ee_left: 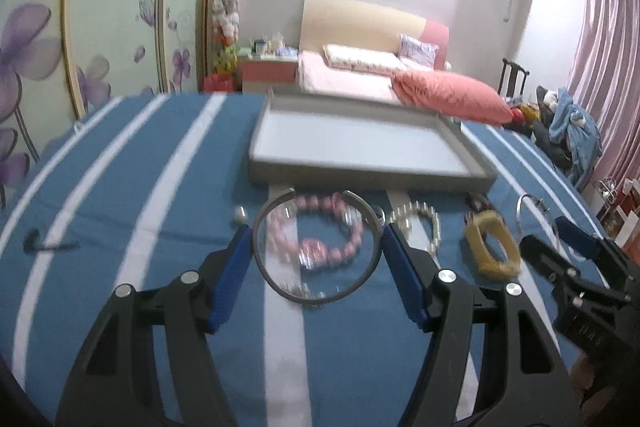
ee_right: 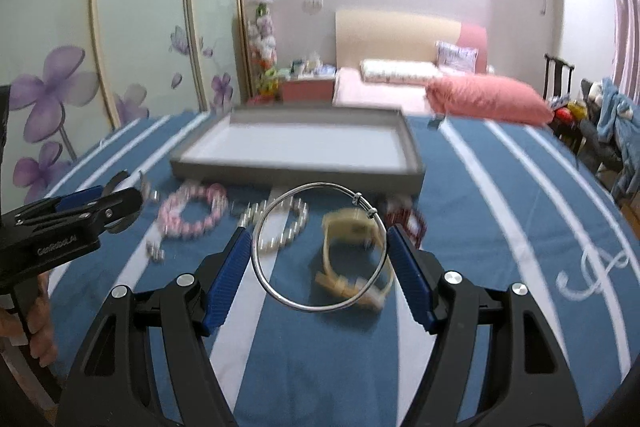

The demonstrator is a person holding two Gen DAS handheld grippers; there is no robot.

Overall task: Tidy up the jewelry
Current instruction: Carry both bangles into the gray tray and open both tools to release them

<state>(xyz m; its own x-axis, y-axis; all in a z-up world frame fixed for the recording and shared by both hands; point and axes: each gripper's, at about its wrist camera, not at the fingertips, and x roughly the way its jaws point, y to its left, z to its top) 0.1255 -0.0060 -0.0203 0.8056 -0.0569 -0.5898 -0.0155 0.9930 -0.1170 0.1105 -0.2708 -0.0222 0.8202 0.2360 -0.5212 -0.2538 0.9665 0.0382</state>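
Black jaws with blue pads fill the bottom of the left wrist view, where our left gripper [ee_left: 316, 259] pinches a dark bangle [ee_left: 276, 283] across its width, a pad touching each side, the ring lifted clear of the striped cloth [ee_left: 120, 167]. Beyond it lie a pink bead bracelet [ee_left: 352, 247], a pearl bracelet [ee_left: 434, 227] and a yellow watch [ee_left: 494, 247], with a loose pearl [ee_left: 241, 215] to the left, something dark and blurred beyond the watch, and a small dark item [ee_left: 48, 247] far left that we cannot name. We count one grey tray [ee_left: 360, 181], just behind the row and holding nothing. At the right edge our right gripper [ee_left: 560, 247] shows with a silver ring in it. Turning to the right wrist view, that gripper [ee_right: 318, 259] grips a silver bangle [ee_right: 264, 283] the same way, pads against both sides, raised above the watch [ee_right: 348, 227]. Here we count one pink bracelet [ee_right: 176, 215], one pearl bracelet [ee_right: 280, 239], one red bracelet [ee_right: 412, 219] and a small cluster of silver beads [ee_right: 156, 253], all short of the tray [ee_right: 296, 173]. We judge the step to be the carry: two bangles picked, none placed yet. Next we should bring both forward over the tray's near wall, lower them onto the floor apart from each other, then spread the jaws.
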